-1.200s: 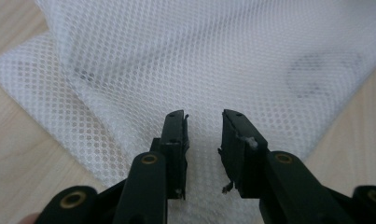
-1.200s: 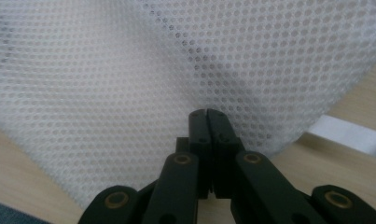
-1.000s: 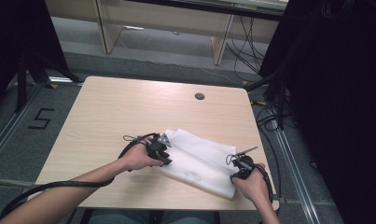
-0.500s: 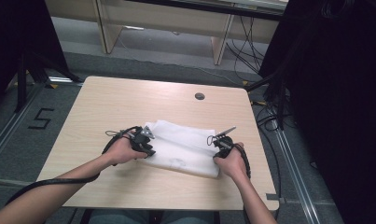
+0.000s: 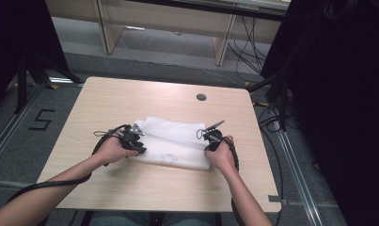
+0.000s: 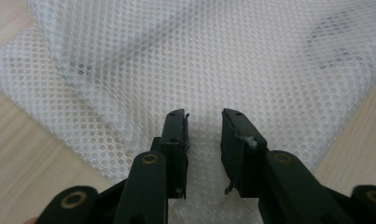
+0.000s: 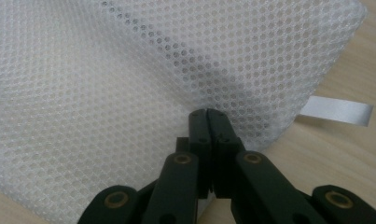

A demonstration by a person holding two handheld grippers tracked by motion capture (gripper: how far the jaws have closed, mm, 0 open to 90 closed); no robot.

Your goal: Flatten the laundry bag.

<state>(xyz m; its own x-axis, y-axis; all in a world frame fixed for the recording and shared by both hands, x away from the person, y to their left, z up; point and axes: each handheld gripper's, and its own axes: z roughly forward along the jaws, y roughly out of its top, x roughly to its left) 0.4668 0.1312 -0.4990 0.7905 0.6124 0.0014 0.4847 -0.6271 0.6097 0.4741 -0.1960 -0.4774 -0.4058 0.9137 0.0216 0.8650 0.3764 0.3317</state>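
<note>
Moved since earlier frame: both hands and the white mesh cloth (image 5: 170, 141) farther up the worktop (image 5: 130, 96). Cloth: flat, folded, mid-worktop. Left claw (image 6: 203, 122): jaws parted, mesh between them, not pinched. Right claw (image 7: 209, 116): jaws closed on the cloth's edge near a white ribbon tag (image 7: 337, 112). Step, judged: positioning or smoothing. Next move likely calls for closing the left claw.

White mesh fabric (image 5: 173, 141): fine perforated weave, folded in overlapping layers, lying flat. It spreads between the left gripper (image 6: 203, 122), whose parted jaws rest over its edge, and the right gripper (image 7: 209, 114), whose closed jaws pinch its edge beside a white ribbon tab (image 7: 337, 111).
</note>
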